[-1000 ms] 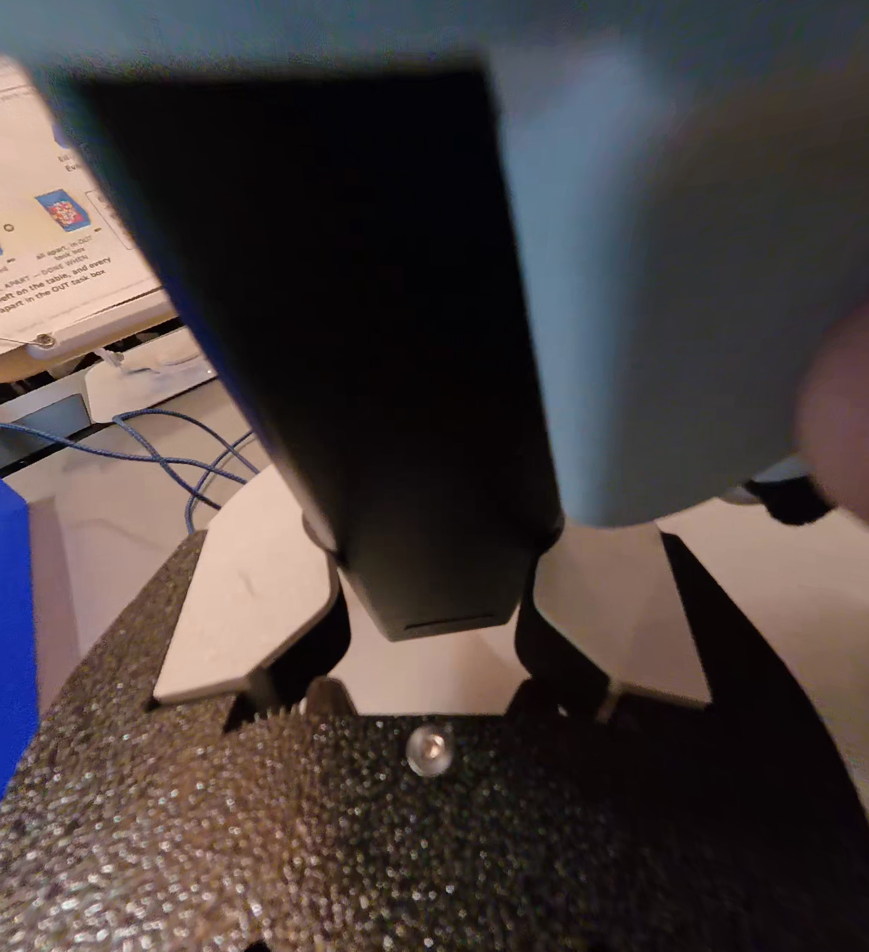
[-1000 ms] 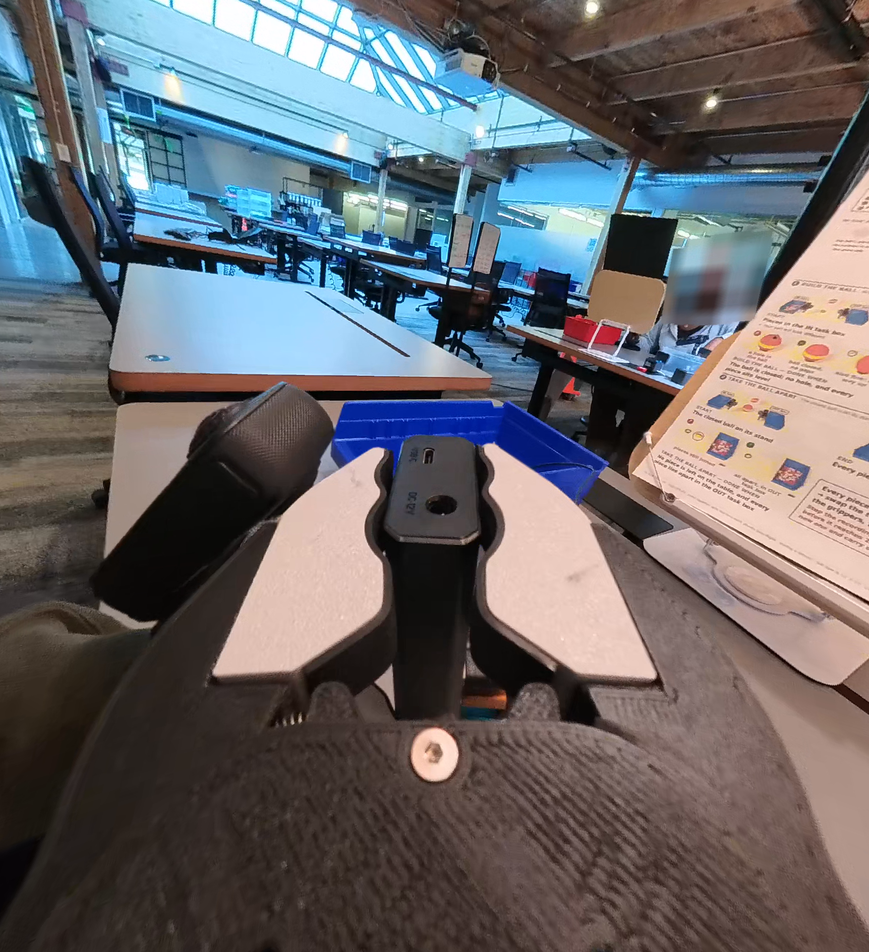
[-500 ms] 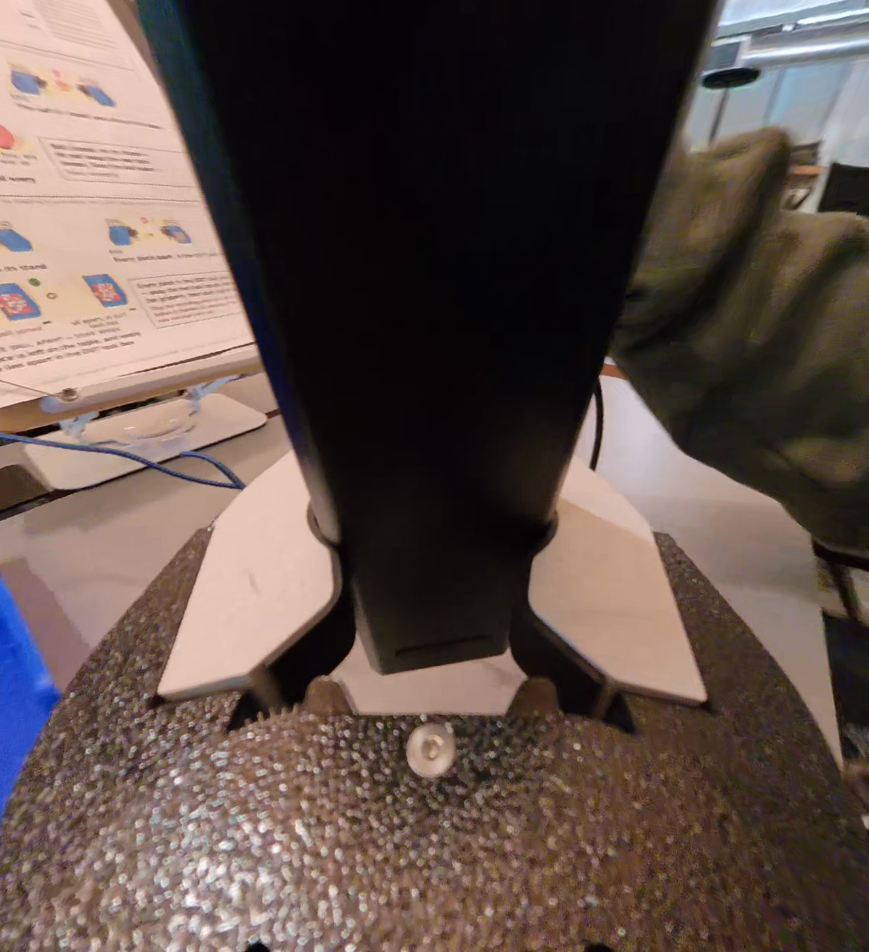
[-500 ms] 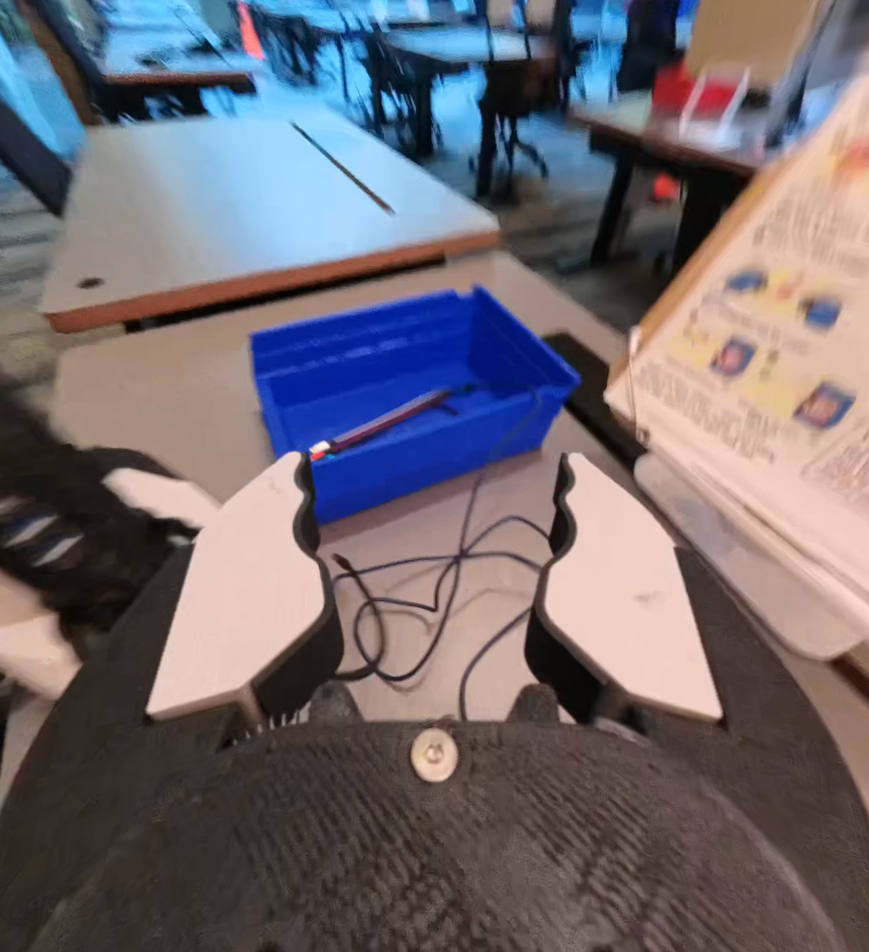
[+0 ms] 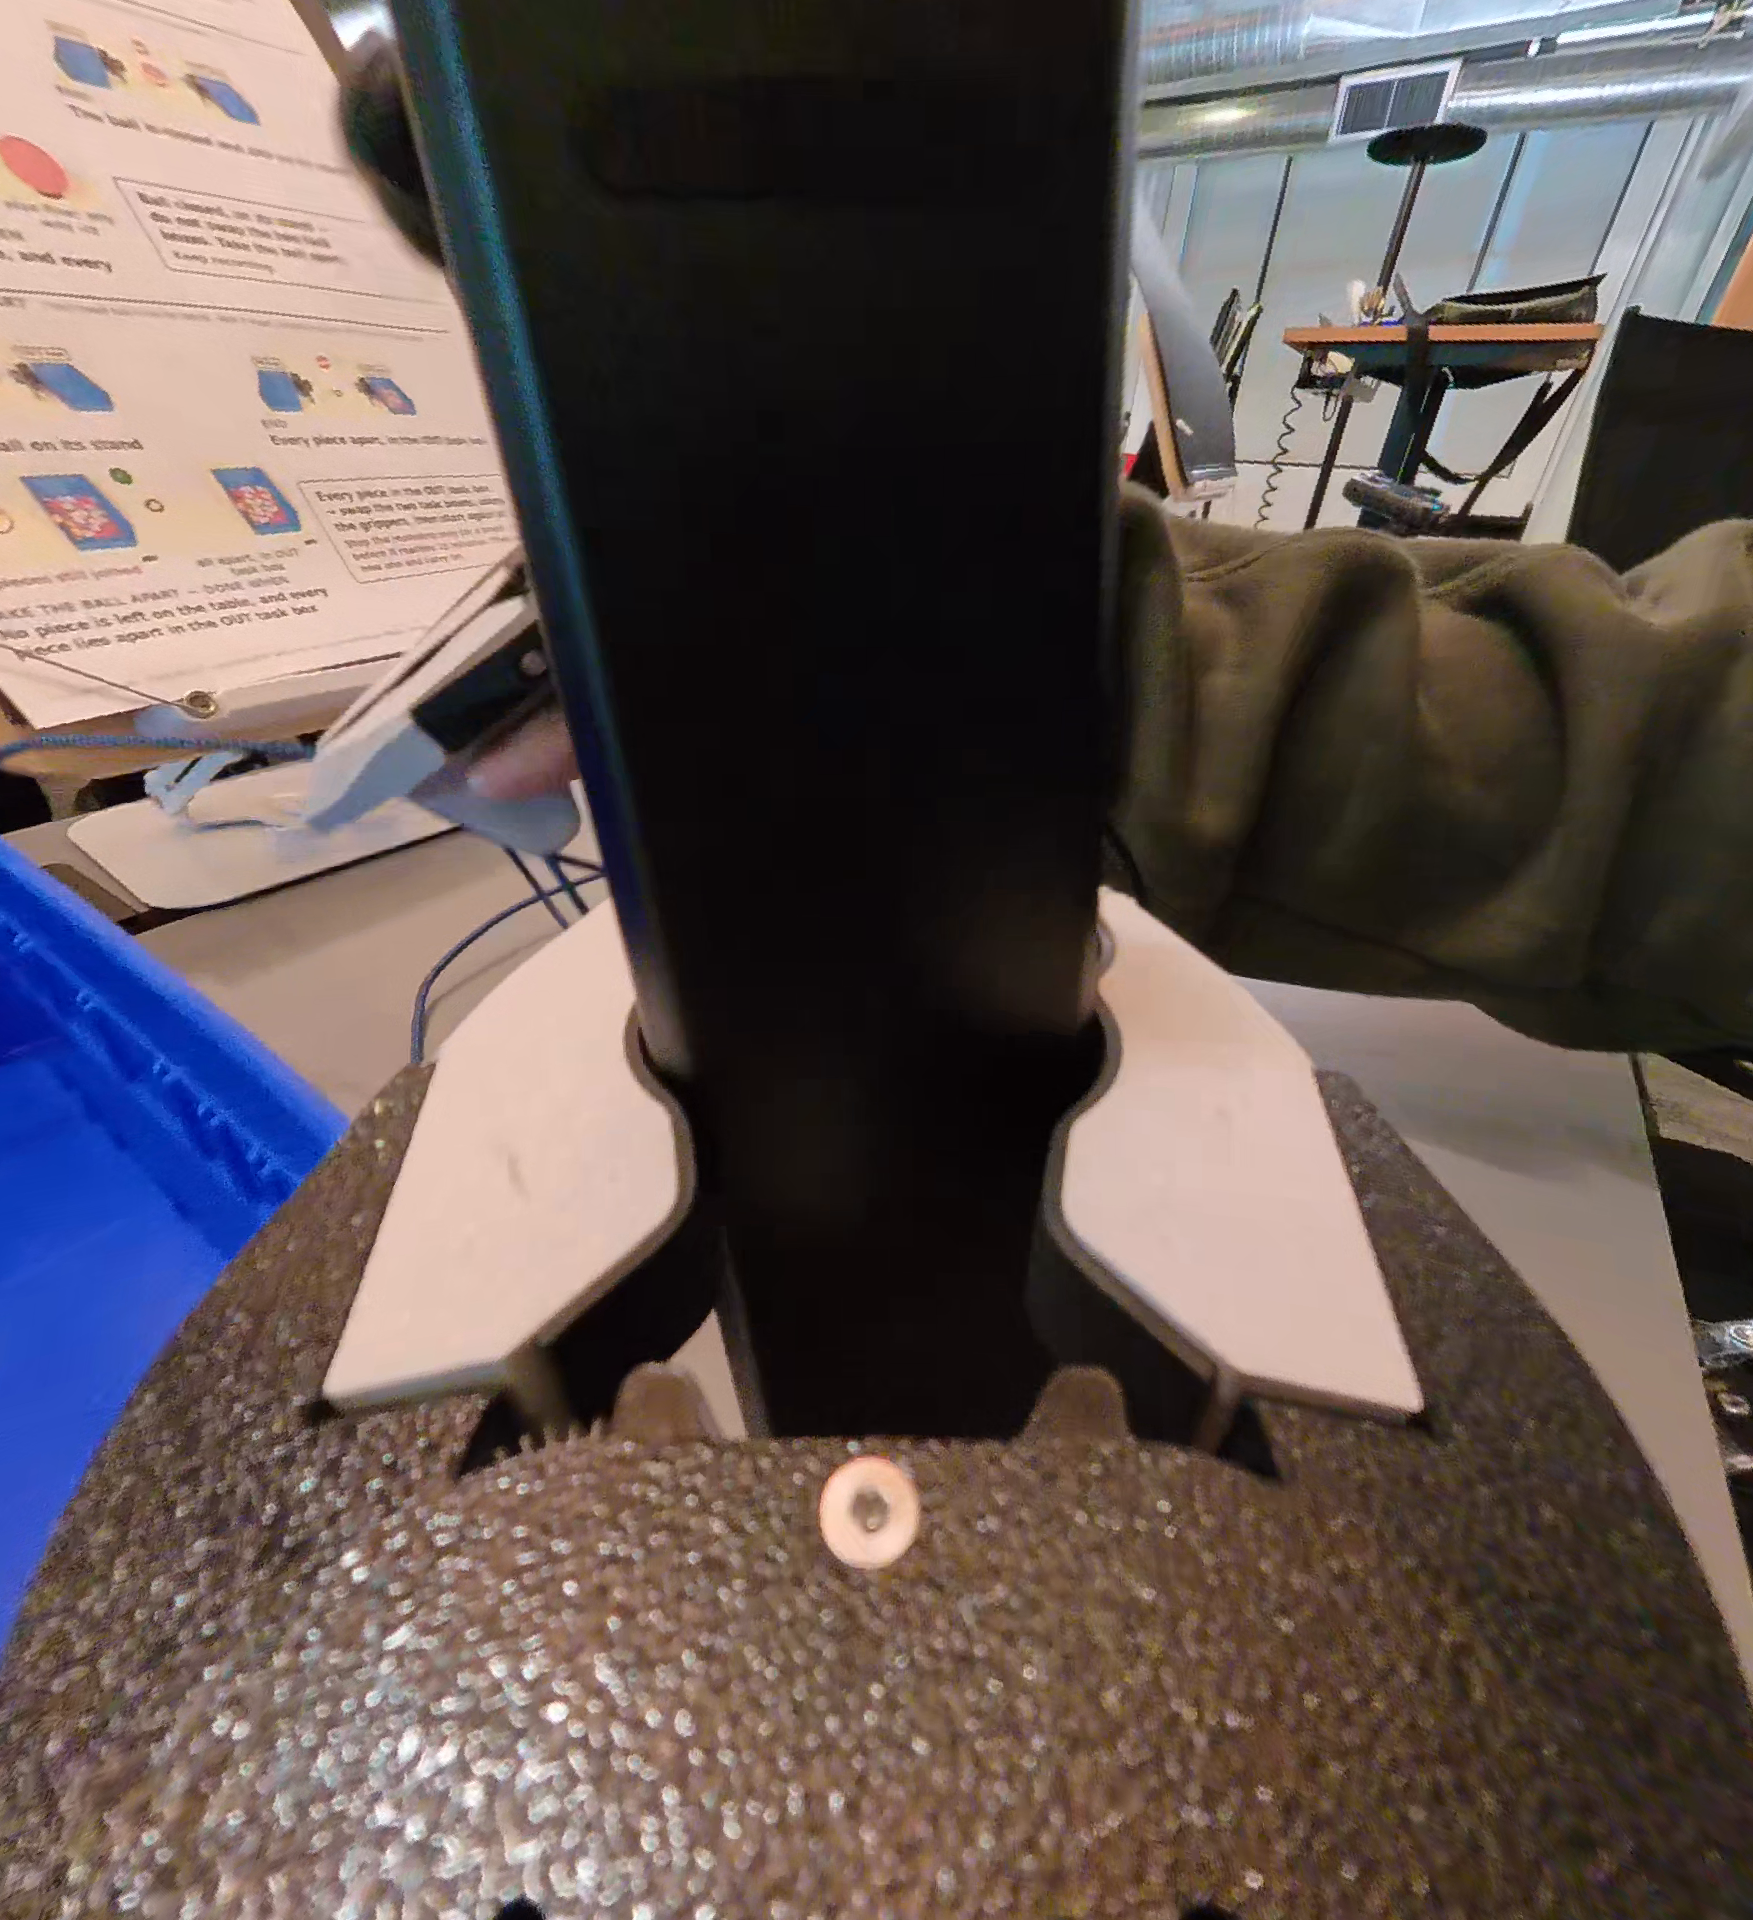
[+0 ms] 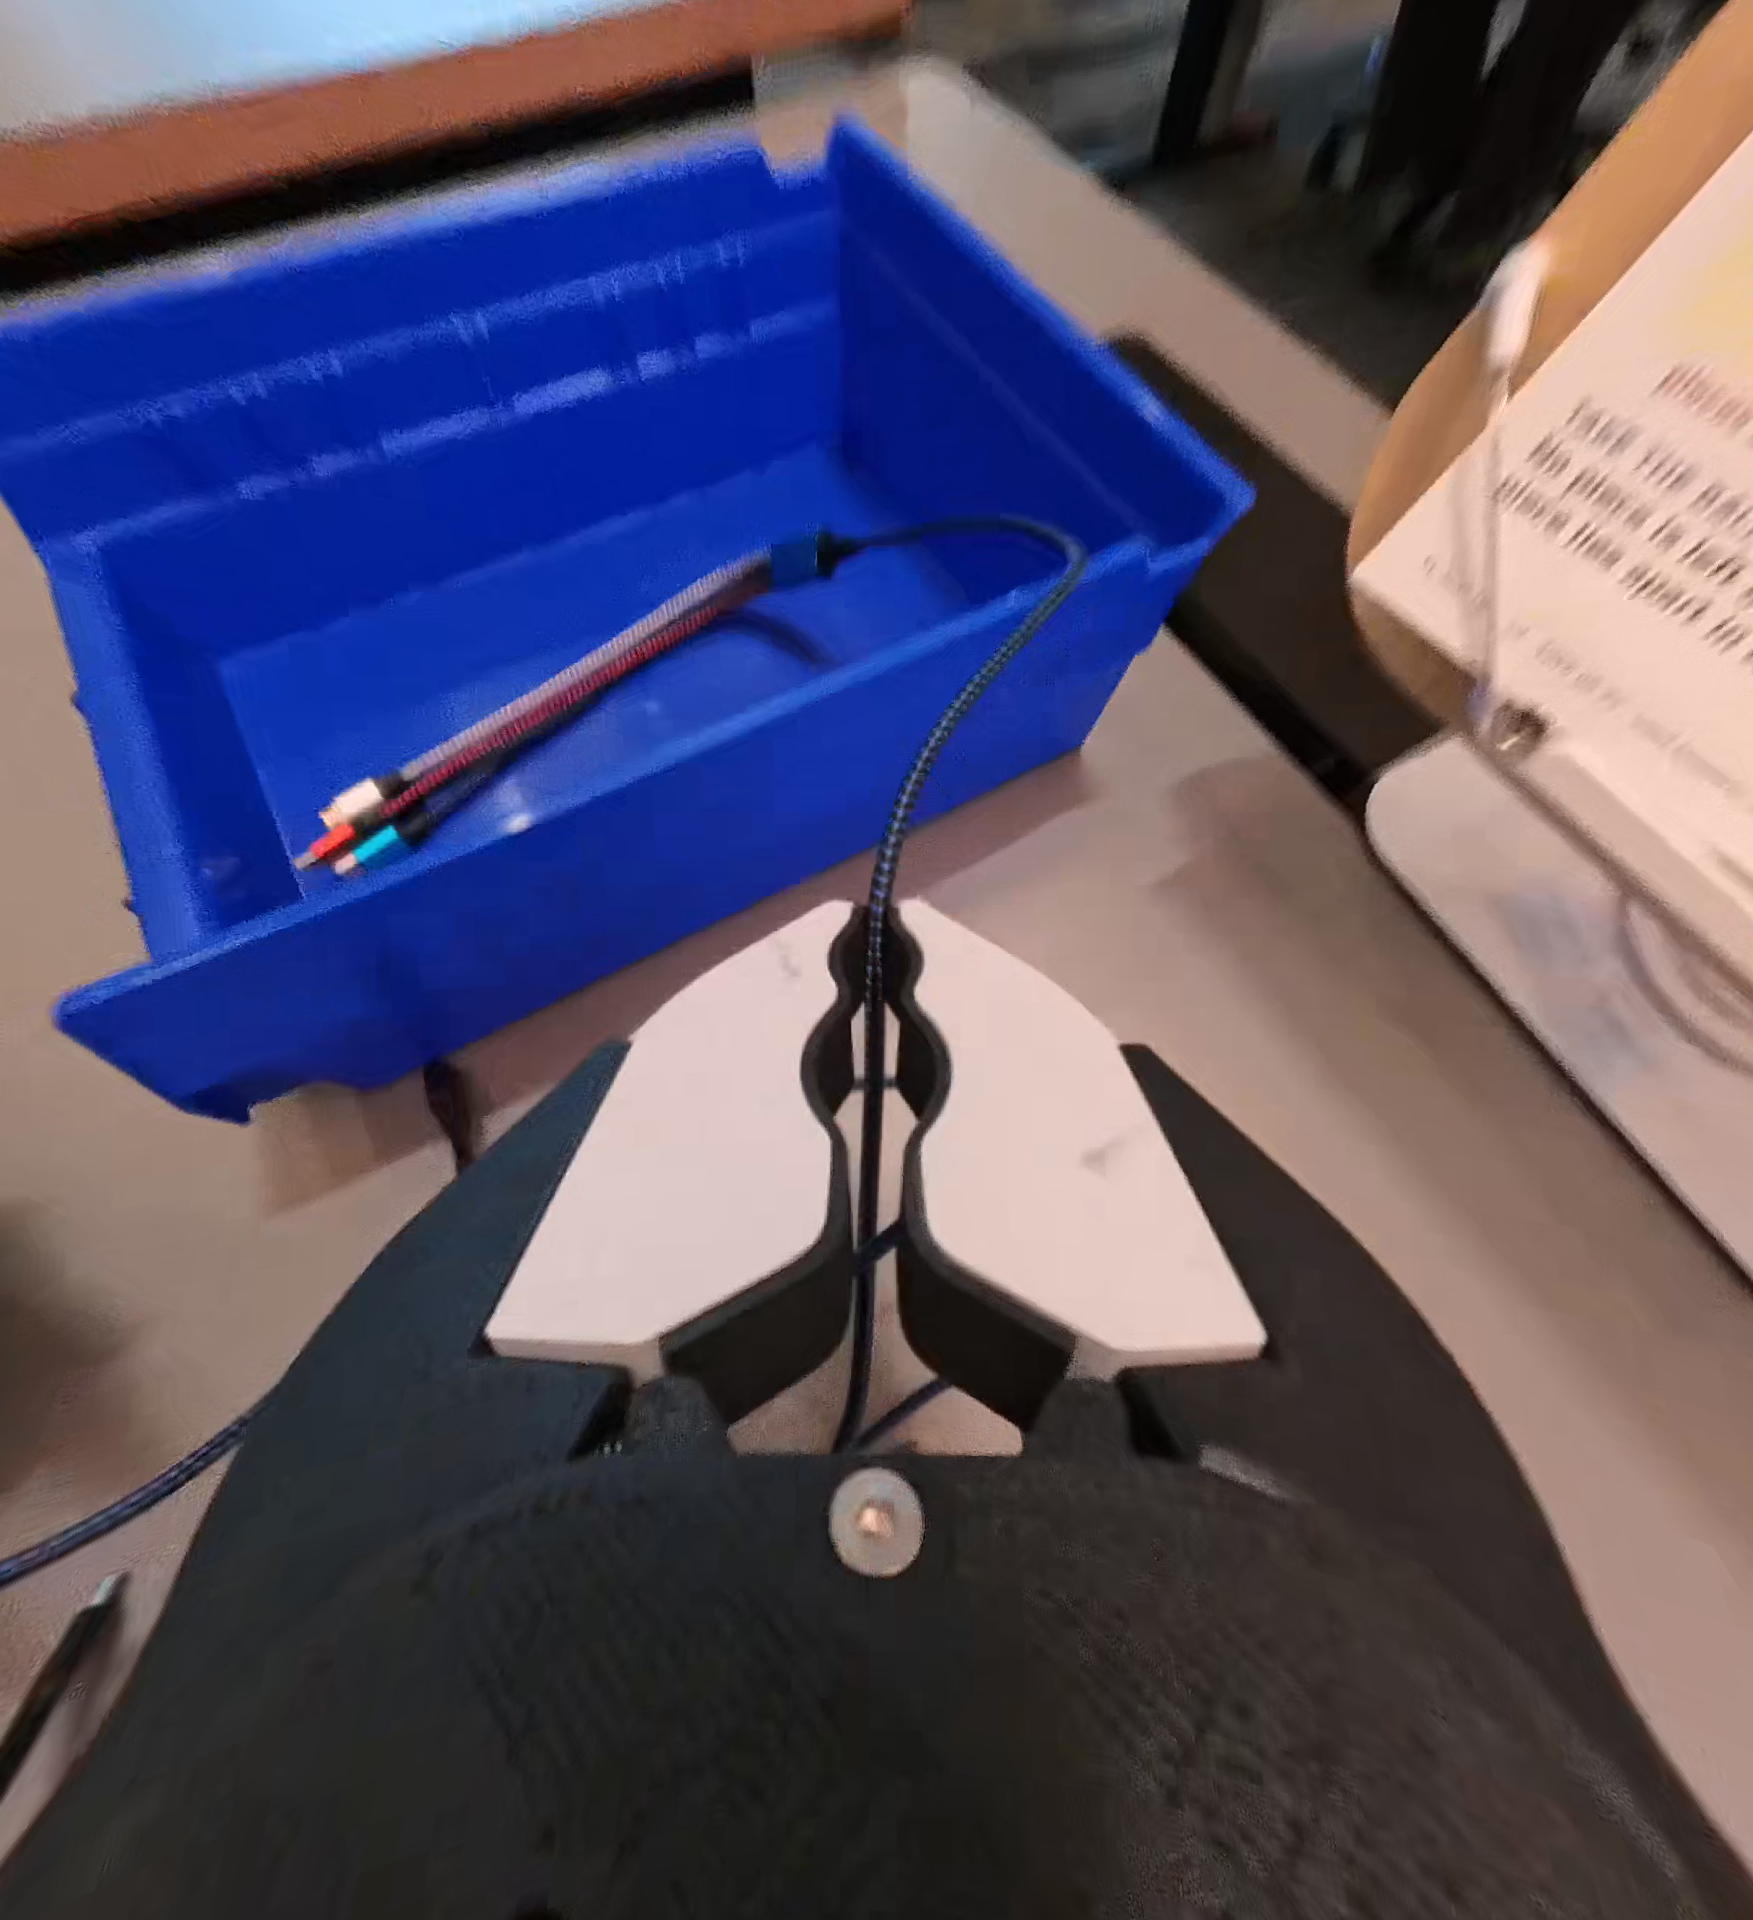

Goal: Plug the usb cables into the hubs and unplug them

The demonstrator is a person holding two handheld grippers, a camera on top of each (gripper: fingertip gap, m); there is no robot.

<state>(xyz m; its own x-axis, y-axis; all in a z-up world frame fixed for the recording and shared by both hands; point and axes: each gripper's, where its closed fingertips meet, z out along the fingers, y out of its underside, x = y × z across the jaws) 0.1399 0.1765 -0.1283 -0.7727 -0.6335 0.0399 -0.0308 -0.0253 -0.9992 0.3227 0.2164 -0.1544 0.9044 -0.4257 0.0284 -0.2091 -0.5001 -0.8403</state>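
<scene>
The left gripper (image 5: 872, 1049) is clamped on the hub (image 5: 820, 623) — a long black bar that stands upright between its two white fingers (image 5: 529, 1195) and runs out of the top of the left wrist view. Both finger edges press against the bar's sides near its lower end.

The right gripper (image 6: 874, 935) is closed on the braided usb cable (image 6: 965, 707); the dark blue cord passes between the fingertips and along the narrow gap behind them. In the left wrist view the right gripper (image 5: 425, 727) appears beyond the hub's left edge, blurred, with a blue cord trailing from it. An olive sleeve (image 5: 1474, 769) extends from the hub's right edge.

The blue bin (image 6: 581, 914) serves as landmark. It sits on the grey table (image 6: 1215, 883), just ahead of the right gripper. From the fingertips the cable rises over the bin's near wall at its right end, curves inside, and ends at a blue junction piece (image 6: 799, 556). From that piece a bundle of short braided leads (image 6: 560, 696) lies diagonally on the bin floor, with red, teal and silver plugs (image 6: 363, 831) at the near left corner. Right of the bin — across a dark gap in the table — an instruction sheet (image 6: 1682, 582) stands tilted on a white stand base (image 6: 1537, 894).
</scene>
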